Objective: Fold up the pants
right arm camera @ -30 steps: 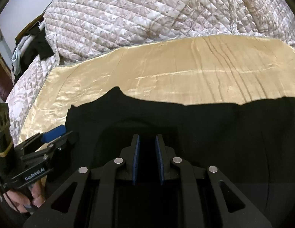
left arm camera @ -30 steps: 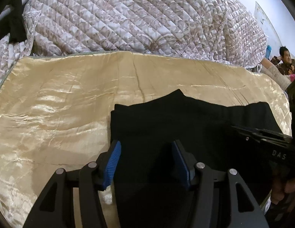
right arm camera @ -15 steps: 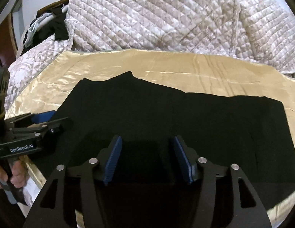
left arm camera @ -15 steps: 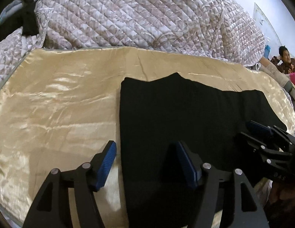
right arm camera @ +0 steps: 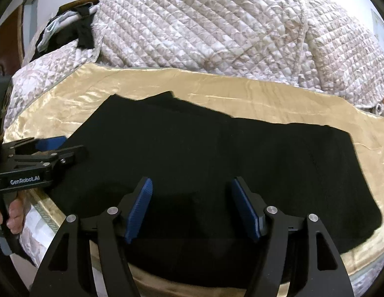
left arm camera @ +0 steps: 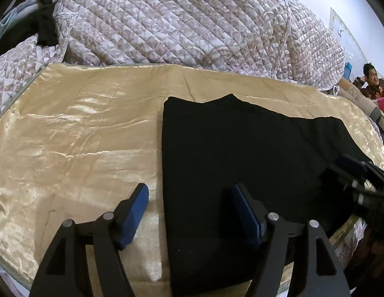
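The black pants [left arm camera: 241, 148] lie folded flat on a golden satin cloth [left arm camera: 80, 136]. My left gripper [left arm camera: 189, 193] hovers over their left edge with its jaws opening. One finger is above the cloth, the other above the pants, and nothing is pinched. In the right wrist view the pants [right arm camera: 216, 148] fill the middle, and my right gripper [right arm camera: 192, 185] hangs over their near edge. Its jaws are opening and hold nothing. The left gripper [right arm camera: 65, 147] shows at the left edge, and the right gripper [left arm camera: 340, 168] shows at the right edge of the left wrist view.
A bulky quilted bedcover [left arm camera: 179, 24] is heaped behind the cloth. Dark clothes [left arm camera: 43, 29] lie at the far left corner. A person [left arm camera: 370, 79] sits at the far right. The golden cloth [right arm camera: 266, 96] lies bare to the left of the pants and behind them.
The right jaws went from nearly shut to wide apart, and the left jaws widened. Both grippers drew back from the pants. The left one shifted left, past the pants' edge.
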The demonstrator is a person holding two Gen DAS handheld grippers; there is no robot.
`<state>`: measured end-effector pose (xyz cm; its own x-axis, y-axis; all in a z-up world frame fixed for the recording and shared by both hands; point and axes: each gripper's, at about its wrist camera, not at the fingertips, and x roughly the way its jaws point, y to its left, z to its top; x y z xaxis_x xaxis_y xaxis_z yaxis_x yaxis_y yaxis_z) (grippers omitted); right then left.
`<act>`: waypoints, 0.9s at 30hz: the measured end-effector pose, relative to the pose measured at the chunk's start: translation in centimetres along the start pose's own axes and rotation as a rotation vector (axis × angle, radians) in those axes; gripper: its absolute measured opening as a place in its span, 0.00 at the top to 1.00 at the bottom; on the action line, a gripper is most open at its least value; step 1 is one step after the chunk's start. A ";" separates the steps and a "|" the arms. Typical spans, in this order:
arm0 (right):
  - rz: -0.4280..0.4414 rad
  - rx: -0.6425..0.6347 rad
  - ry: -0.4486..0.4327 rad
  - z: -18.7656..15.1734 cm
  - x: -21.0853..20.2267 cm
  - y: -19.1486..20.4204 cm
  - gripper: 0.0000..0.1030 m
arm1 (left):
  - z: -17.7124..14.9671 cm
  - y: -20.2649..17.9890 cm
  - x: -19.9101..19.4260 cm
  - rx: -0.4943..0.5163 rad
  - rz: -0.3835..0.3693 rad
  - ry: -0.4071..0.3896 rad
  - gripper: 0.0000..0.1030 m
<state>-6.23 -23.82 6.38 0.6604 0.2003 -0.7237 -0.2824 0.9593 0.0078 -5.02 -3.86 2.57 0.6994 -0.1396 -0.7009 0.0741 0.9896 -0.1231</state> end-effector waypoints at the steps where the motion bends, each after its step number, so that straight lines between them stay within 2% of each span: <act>1: -0.036 0.026 -0.008 0.0 -0.3 -0.8 0.35 | 0.0 0.0 0.0 0.000 0.000 0.000 0.29; 6: -0.237 0.296 -0.069 -0.6 -2.8 -8.1 0.35 | -0.1 0.0 -0.1 0.003 0.010 -0.001 0.28; 7: -0.281 0.393 -0.098 -1.1 -4.0 -10.5 0.35 | -0.1 -0.1 -0.1 0.002 0.013 -0.001 0.28; 11: -0.362 0.689 -0.167 -3.3 -7.2 -16.4 0.35 | 0.0 -0.2 0.0 0.001 0.020 -0.001 0.27; 12: -0.358 0.732 -0.166 -3.7 -7.4 -17.1 0.35 | 0.0 -0.2 0.0 0.002 0.020 -0.001 0.27; 15: -0.271 0.858 -0.115 -5.3 -6.5 -18.5 0.35 | 0.0 -0.1 0.0 0.001 0.020 -0.002 0.26; 17: -0.280 0.845 -0.121 -5.2 -6.8 -17.8 0.35 | 0.1 -0.1 0.0 0.003 0.019 -0.001 0.26; 21: -0.217 0.825 -0.101 -4.7 -6.8 -15.6 0.34 | 0.1 -0.1 0.0 0.003 0.017 -0.001 0.26; 24: -0.136 0.837 -0.098 -4.4 -6.5 -15.0 0.33 | 0.1 0.0 0.0 0.003 0.017 -0.001 0.26; 27: -0.119 0.855 -0.118 -3.7 -6.3 -15.3 0.33 | 0.1 0.0 0.0 0.003 0.015 -0.001 0.25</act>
<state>-8.60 -40.47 8.26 0.7335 0.0630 -0.6767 0.3813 0.7860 0.4866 -4.97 -3.89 2.59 0.7009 -0.1244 -0.7023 0.0654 0.9917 -0.1103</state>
